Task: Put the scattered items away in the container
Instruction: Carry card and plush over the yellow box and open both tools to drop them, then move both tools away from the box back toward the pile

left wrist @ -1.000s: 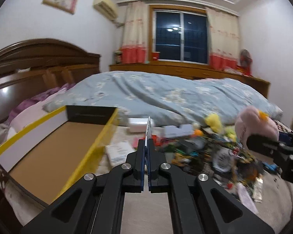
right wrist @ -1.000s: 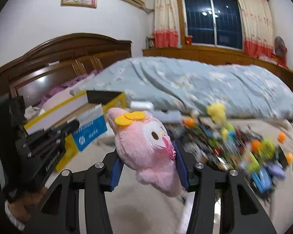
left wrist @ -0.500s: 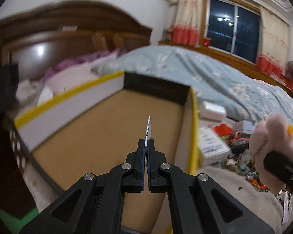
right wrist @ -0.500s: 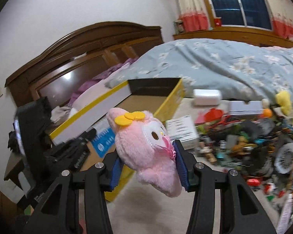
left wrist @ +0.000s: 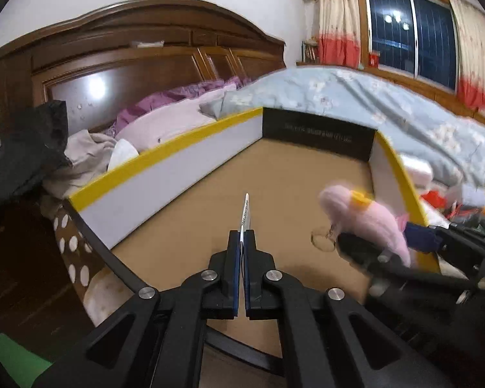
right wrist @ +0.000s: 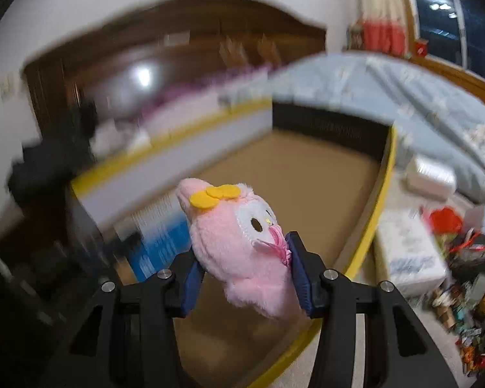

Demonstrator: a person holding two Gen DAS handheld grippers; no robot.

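A wide cardboard box with a yellow rim (left wrist: pixel 165 158) and brown floor lies open on the bed; it also shows in the right wrist view (right wrist: pixel 383 190). My left gripper (left wrist: pixel 241 242) is shut on a thin white and blue card (left wrist: pixel 245 213), held edge-on above the box floor. My right gripper (right wrist: pixel 242 258) is shut on a pink plush toy with a yellow bow (right wrist: pixel 239 239), over the box's right side. The plush (left wrist: pixel 368 220) and right gripper also appear at the right of the left wrist view.
A heap of small toys and packets (right wrist: pixel 468 258) lies on the bed right of the box, with a white packet (right wrist: pixel 407 252) beside the rim. Dark clothes (left wrist: pixel 19 148) and a wooden headboard (left wrist: pixel 145 51) stand at the left. A blue quilt (left wrist: pixel 388 106) lies behind.
Both grippers have swung left from the toy heap to above the box. The plush has come over the box's right rim; the card now hangs over the box floor.
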